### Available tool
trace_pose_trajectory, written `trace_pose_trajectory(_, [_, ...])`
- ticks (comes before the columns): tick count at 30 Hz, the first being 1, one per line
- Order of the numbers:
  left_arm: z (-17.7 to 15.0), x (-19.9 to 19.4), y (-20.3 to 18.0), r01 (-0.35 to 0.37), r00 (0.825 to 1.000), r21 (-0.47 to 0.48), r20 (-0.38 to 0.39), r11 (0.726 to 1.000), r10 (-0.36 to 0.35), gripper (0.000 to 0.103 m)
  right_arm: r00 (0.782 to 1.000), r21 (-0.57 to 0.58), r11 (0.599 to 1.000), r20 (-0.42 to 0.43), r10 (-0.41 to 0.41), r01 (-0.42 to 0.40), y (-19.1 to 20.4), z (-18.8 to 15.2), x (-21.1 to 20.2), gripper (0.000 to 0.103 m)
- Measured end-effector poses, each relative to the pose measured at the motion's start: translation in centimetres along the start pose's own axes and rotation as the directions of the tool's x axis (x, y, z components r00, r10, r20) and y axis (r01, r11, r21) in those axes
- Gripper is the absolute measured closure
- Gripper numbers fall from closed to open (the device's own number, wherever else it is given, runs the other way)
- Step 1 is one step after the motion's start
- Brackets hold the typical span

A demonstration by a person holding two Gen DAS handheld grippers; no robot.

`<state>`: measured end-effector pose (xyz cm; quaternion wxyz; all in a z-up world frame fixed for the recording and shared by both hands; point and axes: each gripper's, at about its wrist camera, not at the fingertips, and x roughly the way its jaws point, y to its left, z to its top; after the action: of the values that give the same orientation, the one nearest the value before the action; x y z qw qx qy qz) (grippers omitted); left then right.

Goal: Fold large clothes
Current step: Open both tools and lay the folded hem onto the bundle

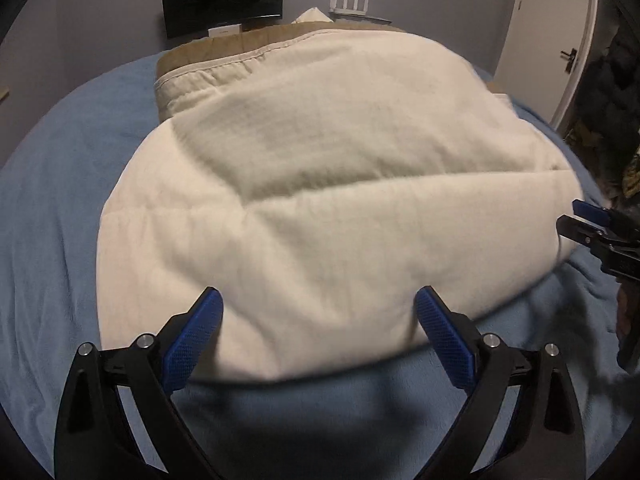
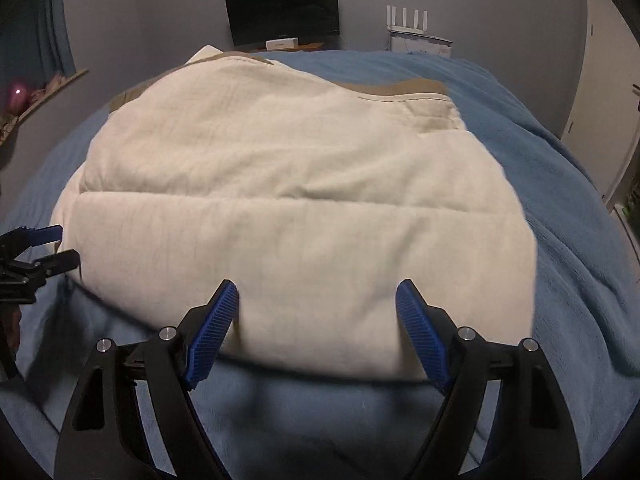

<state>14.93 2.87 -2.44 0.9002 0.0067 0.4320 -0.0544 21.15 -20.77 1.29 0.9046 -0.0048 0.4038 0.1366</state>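
The left gripper [image 1: 316, 300] stands wide apart, its blue pads [image 1: 440, 332] framing the near edge of the folded cream quilt [image 1: 320, 184] and gripping nothing. The right gripper [image 2: 316, 292] gapes likewise at the same edge, empty; whether its pads [image 2: 212, 328] brush the fabric is hard to judge through the blur. Both point steeply down at the quilt, side by side. The quilt lies on the blue bed [image 2: 560, 200], its brown lining showing at the far edge.

Black fingers [image 1: 188, 336] (blue ribbed pads)
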Motion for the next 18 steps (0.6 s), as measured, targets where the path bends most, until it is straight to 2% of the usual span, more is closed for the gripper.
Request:
trace_pose_trajectory(6, [5.1,2.6,-0.1,0.006,1.000,-0.035,0.013,0.999,-0.005,0.006,1.000,0.016,1.000,0.010,0.002,-0.002,1.5,4.9,3.1,0.017])
trace_pose_trajectory(10, [9.4,5.0,0.9,-0.011,1.000,-0.075,-0.002,0.997,0.011,0.005,1.000,0.046,0.999,-0.024,0.002,-0.001,2.2,9.3,6.5,0.017])
trace_pose_trajectory(13, [12.8,7.1,1.9,-0.028,0.999,-0.111,-0.041,0.993,0.024,0.005,0.999,0.083,0.997,-0.053,0.001,0.003,2.4,12.5,8.8,0.017])
trace_pose_trajectory(18, [17.9,9.6,2.5,-0.134,0.989,-0.069,-0.071,0.989,0.129,0.005,0.993,0.104,0.994,-0.113,-0.017,0.028,2.8,17.0,12.5,0.017])
